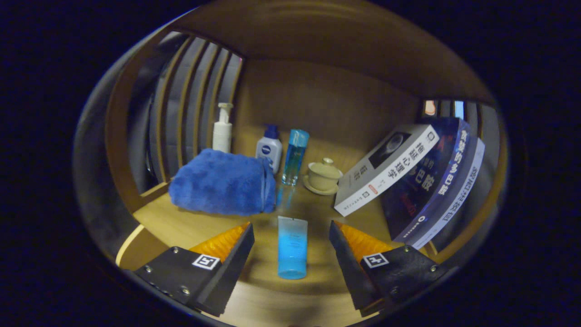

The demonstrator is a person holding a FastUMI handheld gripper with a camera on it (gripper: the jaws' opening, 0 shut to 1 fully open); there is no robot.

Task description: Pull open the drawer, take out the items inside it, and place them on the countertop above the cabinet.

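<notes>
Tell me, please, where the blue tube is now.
In the gripper view, the blue tube lies on the wooden countertop, between the open gripper fingers, touching neither, nearer than the blue towel and tall blue bottle.

Gripper view looks forward, slightly down, close over the wooden countertop [190, 227].

Blue towel [222, 182] — pale-blue tube [292, 247]

A translucent blue tube [292, 247] lay flat on the wooden bench [190, 225], cap end nearest the gripper [290, 227], centred in the wide gap between its spread fingers and touching neither of them
</notes>
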